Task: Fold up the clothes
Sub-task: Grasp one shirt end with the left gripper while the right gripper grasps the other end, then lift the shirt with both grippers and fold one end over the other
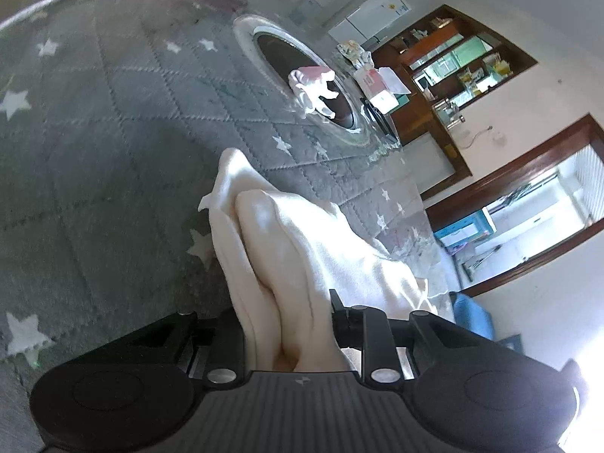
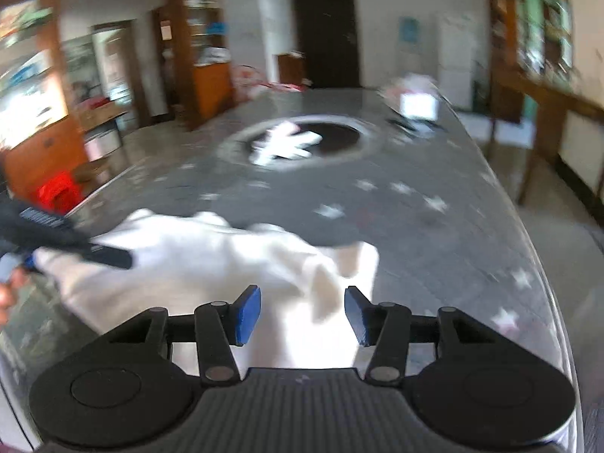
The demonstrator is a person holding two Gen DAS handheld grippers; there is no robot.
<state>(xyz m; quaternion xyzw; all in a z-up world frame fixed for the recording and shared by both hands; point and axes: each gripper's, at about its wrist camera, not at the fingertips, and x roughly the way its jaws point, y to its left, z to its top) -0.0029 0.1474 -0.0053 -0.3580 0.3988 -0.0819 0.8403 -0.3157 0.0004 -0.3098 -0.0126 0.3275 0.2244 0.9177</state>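
Note:
A cream-white garment (image 1: 321,249) lies bunched on a grey quilted table cover with white stars (image 1: 113,132). In the left wrist view a thick fold of it runs between the jaws of my left gripper (image 1: 287,313), which is shut on it; the cloth hides most of the fingers. The right wrist view is blurred. There the garment (image 2: 188,260) spreads across the near table, and my right gripper (image 2: 302,313) hovers over its right part, open, blue pads (image 2: 247,315) apart with nothing pinched. The left gripper (image 2: 109,256) reaches onto the garment's left edge.
A white glove (image 1: 313,90) (image 2: 287,143) lies on a dark round inset in the middle of the table. Boxes and papers (image 1: 377,83) crowd the far end. A red stool (image 2: 56,192) and wooden shelves (image 2: 540,37) stand around the table. A hand (image 2: 5,294) shows at left.

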